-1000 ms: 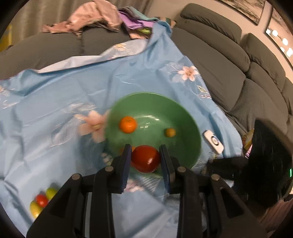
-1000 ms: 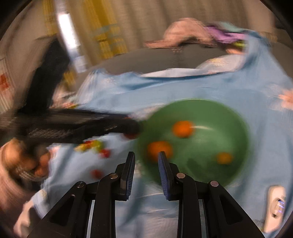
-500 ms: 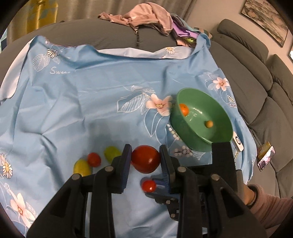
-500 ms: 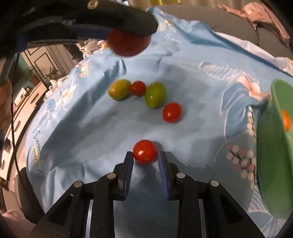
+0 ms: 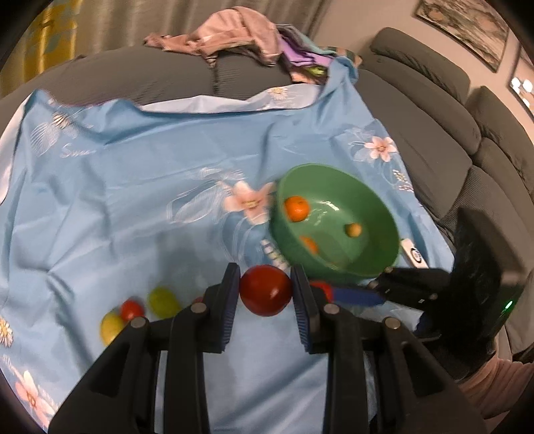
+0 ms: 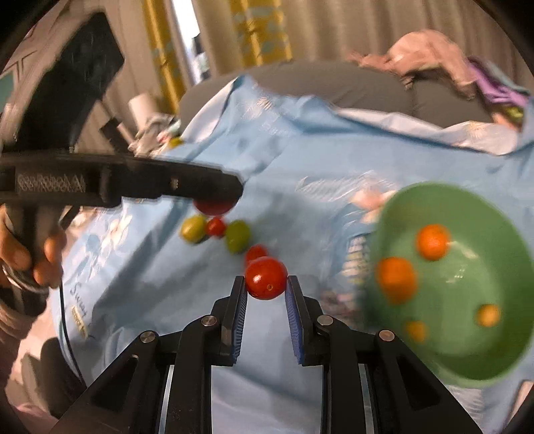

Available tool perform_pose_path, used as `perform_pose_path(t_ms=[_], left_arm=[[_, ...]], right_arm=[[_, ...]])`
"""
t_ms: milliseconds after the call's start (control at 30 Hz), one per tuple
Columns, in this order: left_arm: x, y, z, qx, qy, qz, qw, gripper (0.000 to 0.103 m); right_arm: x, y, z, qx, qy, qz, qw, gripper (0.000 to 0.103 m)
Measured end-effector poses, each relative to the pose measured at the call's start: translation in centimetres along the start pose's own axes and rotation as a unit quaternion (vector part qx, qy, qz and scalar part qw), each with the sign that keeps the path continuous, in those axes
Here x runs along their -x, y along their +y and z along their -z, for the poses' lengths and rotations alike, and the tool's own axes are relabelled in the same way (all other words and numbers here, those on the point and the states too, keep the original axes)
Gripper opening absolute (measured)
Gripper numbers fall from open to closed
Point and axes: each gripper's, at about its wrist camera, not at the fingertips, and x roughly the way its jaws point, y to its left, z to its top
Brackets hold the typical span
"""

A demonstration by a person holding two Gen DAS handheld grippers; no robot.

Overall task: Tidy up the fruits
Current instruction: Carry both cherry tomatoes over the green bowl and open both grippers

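Note:
My left gripper (image 5: 265,293) is shut on a large red tomato (image 5: 266,289) and holds it above the blue flowered cloth (image 5: 133,187), just left of the green bowl (image 5: 373,267). My right gripper (image 6: 266,283) is shut on a small red tomato (image 6: 266,277), lifted off the cloth to the left of the bowl (image 6: 393,354). The bowl holds two oranges (image 6: 432,242) and small yellowish fruits (image 6: 488,314). Two green-yellow fruits (image 6: 237,236) and two small red tomatoes (image 6: 216,226) lie loose on the cloth.
The cloth covers a grey sofa (image 5: 434,127). A heap of clothes (image 5: 233,30) lies at the back. A white remote (image 5: 414,255) lies by the bowl's right side. The right gripper's body (image 5: 417,287) reaches in from the right, close under the bowl.
My right gripper has closed on the small red tomato and lifted it toward the bowl. My left gripper, still holding the large tomato, has moved nearer the bowl.

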Motion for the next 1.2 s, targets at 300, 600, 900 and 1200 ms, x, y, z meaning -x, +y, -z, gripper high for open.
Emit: perform_pose_path(t_ms=[300, 600, 900, 1200], left_arm=[[-3.5, -5.5, -3.0, -0.052, 0.007, 0.043, 0.9977, 0.031], [-8.3, -9.2, -4.7, -0.090, 0.036, 0.058, 0.9936, 0.031], [-12.1, -10.1, -5.1, -0.119, 0.070, 0.043, 0.9894, 0.031], [-14.2, -10.5, -4.9, -0.138, 0.097, 0.026, 0.9853, 0.031]], right_arm=[[4.7, -4.8, 0.2, -0.041, -0.036, 0.074, 0.996, 0.025], [6.2, -8.7, 1.1, -0.072, -0.040, 0.117, 0.990, 0.025], [5.4, -11.5, 1.4, -0.091, -0.024, 0.144, 0.985, 0.025], [4.3, -12.1, 1.3, -0.097, -0.006, 0.157, 0.983, 0.025]])
